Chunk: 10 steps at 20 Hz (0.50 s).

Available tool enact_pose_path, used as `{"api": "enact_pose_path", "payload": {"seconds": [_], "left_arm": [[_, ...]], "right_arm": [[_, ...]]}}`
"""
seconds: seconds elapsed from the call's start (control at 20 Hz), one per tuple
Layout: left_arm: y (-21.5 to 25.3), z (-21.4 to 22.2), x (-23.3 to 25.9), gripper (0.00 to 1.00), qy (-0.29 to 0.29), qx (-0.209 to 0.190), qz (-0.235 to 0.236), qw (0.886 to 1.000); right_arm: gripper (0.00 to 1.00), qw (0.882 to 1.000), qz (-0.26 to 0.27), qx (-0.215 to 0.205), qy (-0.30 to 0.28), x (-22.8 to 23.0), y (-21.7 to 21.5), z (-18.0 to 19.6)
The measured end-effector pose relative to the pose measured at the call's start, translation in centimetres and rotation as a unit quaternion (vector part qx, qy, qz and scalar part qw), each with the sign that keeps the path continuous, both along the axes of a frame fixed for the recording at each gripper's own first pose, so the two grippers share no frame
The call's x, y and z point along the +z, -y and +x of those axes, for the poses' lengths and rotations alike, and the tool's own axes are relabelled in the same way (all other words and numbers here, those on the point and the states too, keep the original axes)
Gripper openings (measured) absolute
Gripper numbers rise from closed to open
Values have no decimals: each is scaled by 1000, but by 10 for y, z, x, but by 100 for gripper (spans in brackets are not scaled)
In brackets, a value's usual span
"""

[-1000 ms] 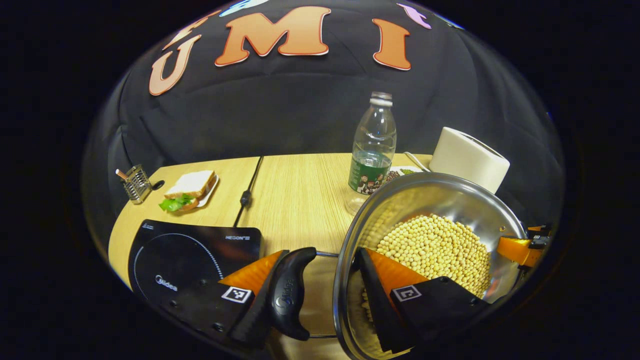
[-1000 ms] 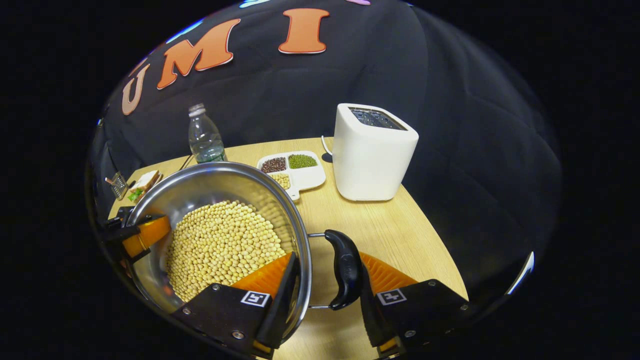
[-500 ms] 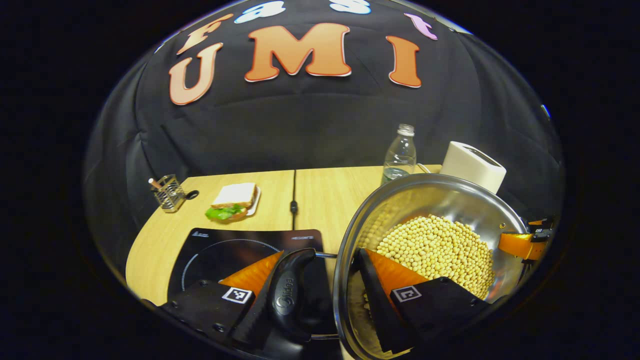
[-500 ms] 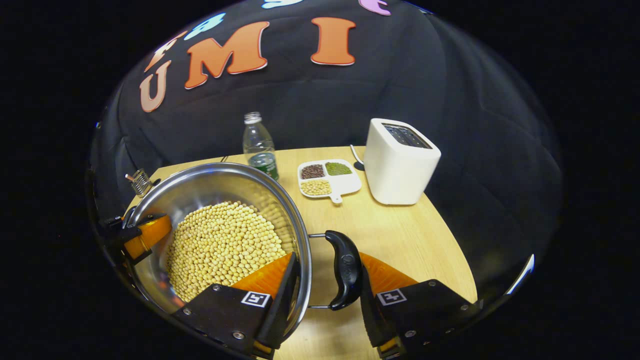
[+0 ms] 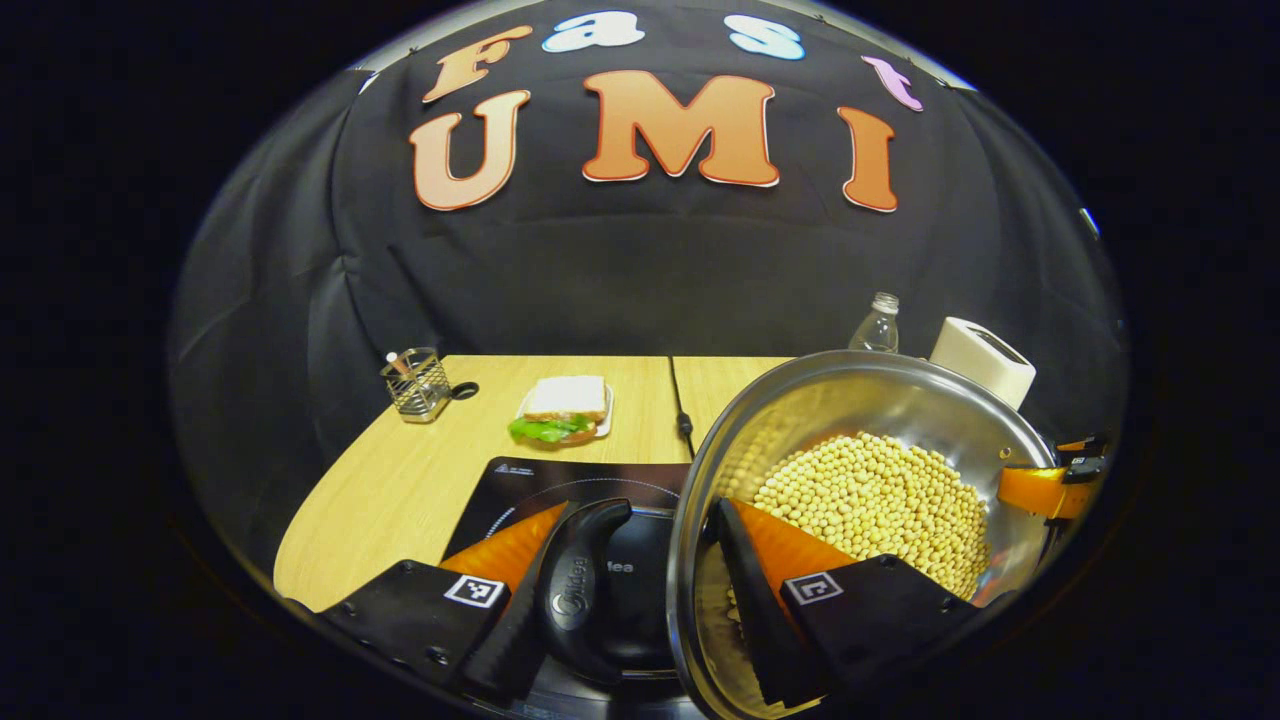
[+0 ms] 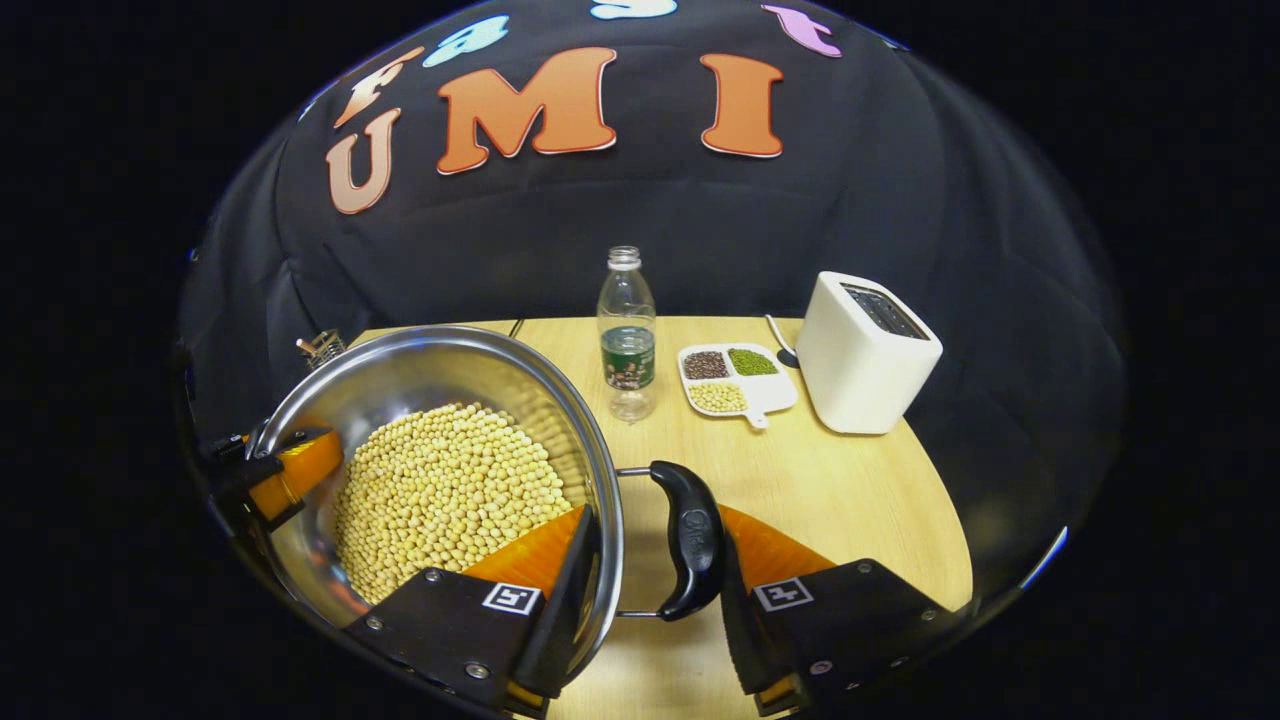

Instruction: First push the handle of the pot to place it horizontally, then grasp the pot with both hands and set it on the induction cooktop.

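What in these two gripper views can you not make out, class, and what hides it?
- Induction cooktop: left gripper view, its near part is covered by the pot and left gripper.
- Whether the pot's base touches anything: hidden by its own wall.
- Holder: right gripper view, cut by the pot rim; contents too small.

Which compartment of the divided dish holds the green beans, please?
On the divided dish, the green beans fill the back compartment on the toaster side; its neighbour holds dark beans, the front one pale beans.
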<state>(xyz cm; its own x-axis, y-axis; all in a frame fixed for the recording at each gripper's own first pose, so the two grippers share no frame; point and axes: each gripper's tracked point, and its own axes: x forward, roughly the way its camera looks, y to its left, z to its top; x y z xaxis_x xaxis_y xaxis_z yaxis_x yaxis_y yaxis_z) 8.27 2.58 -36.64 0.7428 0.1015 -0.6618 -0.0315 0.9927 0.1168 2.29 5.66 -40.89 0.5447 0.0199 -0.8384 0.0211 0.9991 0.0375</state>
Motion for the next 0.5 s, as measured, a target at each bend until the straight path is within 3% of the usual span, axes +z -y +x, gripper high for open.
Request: {"api": "enact_pose_path", "payload": {"seconds": [0.5], "left_arm": [[-49, -12, 20, 87, 13, 15, 5, 1000]], "right_arm": [[64, 1000, 3, 12, 14, 13, -45, 0]]}}
